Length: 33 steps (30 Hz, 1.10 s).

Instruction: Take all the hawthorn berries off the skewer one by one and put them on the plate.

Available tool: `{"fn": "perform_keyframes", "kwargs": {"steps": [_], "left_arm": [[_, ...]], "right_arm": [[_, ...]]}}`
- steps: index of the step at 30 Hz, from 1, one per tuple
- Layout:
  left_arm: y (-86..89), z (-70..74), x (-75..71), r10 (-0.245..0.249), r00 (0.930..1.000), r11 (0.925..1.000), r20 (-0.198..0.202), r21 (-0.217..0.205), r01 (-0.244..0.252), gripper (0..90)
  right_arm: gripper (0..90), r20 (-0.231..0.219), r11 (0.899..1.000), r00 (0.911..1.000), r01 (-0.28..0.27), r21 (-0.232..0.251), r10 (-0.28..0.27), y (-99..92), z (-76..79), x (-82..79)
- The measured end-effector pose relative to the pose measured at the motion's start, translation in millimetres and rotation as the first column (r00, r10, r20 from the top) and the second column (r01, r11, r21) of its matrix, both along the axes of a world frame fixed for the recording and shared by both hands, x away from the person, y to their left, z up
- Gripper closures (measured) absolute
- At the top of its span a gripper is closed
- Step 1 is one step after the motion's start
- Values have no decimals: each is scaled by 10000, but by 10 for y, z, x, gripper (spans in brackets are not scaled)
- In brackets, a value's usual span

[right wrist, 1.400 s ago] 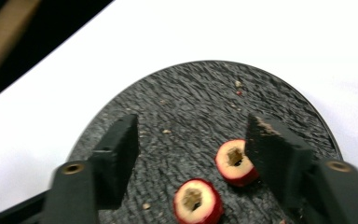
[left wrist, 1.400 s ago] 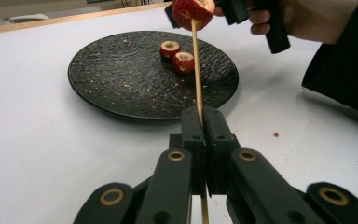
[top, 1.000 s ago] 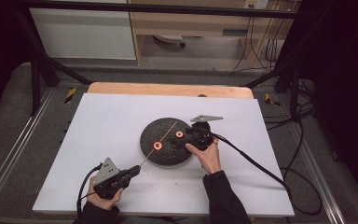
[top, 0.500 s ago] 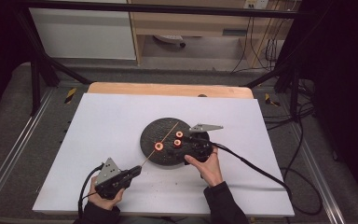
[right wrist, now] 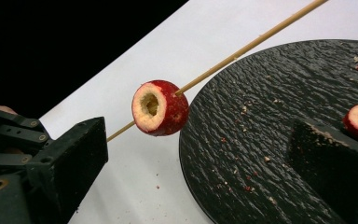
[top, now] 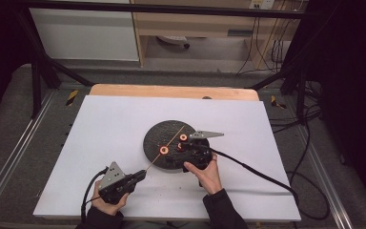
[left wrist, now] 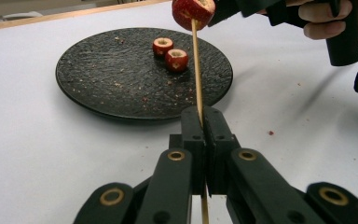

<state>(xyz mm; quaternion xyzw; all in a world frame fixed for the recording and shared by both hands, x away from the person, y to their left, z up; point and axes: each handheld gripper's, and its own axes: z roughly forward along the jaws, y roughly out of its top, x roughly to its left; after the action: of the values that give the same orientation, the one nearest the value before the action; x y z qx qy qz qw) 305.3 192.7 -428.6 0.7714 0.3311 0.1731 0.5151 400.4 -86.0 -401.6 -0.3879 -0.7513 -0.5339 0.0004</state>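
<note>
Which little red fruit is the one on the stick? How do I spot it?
Find the round black plate on the white table. A thin wooden stick slants up from the left claw, and one cored red fruit is threaded on it. The other fruits lie loose on the plate.

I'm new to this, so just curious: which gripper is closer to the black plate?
Right. The right gripper hangs over the plate's right edge, open. The left gripper is off the plate, nearer the person, shut on the skewer.
</note>
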Motion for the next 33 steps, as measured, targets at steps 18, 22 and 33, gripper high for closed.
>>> {"fn": "perform_keyframes", "kwargs": {"steps": [18, 22, 33], "left_arm": [[-45, -7, -13, -139, 9999, 9999, 29, 56, 139, 882], [-47, -8, -16, -154, 9999, 9999, 21, 73, 154, 882], [-57, -8, -21, -191, 9998, 9998, 21, 77, 191, 882]], "right_arm": [[410, -230, 9962, 9989, -387, 782, 406, 117, -55, 60], [474, -244, 9955, 9987, -421, 854, 443, 120, -62, 67], [611, -477, 9912, 9960, -695, 1124, 752, 112, -47, 72]]}}
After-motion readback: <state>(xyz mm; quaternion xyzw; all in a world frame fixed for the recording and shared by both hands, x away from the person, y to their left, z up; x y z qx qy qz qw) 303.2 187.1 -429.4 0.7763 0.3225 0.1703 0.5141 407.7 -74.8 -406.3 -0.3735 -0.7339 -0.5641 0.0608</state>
